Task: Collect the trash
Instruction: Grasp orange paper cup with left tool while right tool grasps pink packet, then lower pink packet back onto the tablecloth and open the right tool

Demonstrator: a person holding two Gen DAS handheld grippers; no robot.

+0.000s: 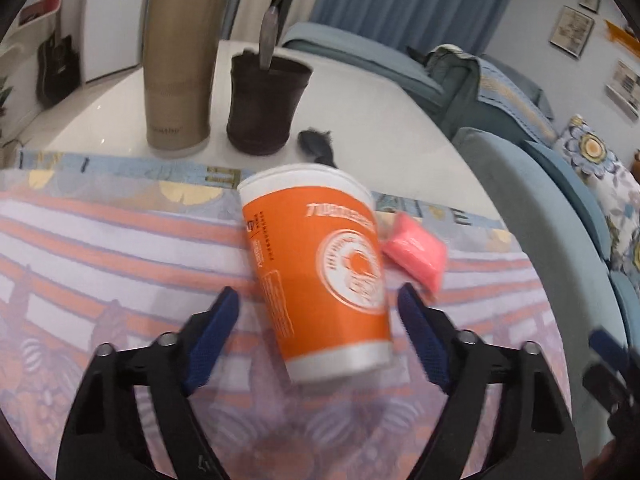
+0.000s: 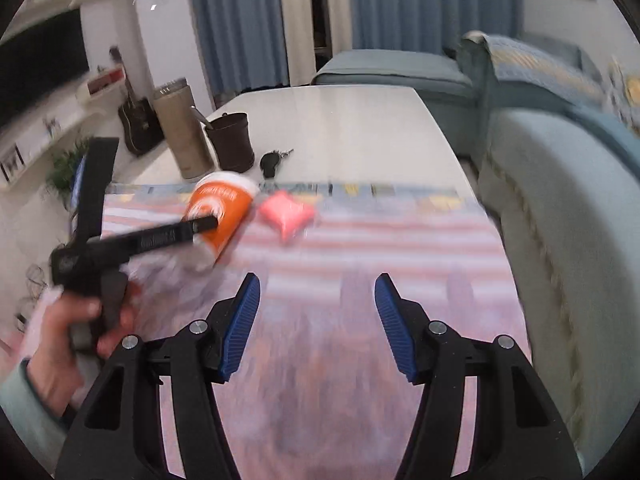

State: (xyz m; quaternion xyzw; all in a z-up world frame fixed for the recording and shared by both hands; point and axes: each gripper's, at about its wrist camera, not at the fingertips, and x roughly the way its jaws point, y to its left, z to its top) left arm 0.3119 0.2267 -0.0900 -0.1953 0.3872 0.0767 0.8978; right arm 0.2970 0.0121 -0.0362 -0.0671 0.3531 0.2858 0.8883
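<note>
Because the orange-and-white paper cup (image 1: 320, 276) lies tipped on the striped cloth covering the bench (image 1: 380, 136), the left gripper (image 1: 318, 320) straddles it with fingers spread, not yet touching, likely to pinch it. The right gripper (image 2: 318, 316) hovers open and empty near the pink packet (image 2: 286, 214).

Paper cup (image 1: 320, 272) smooth, orange print; tablecloth (image 1: 120, 248) woven, matt; table (image 2: 360, 132) glossy white; gripper pads (image 2: 244, 324) ribbed blue plastic.
</note>
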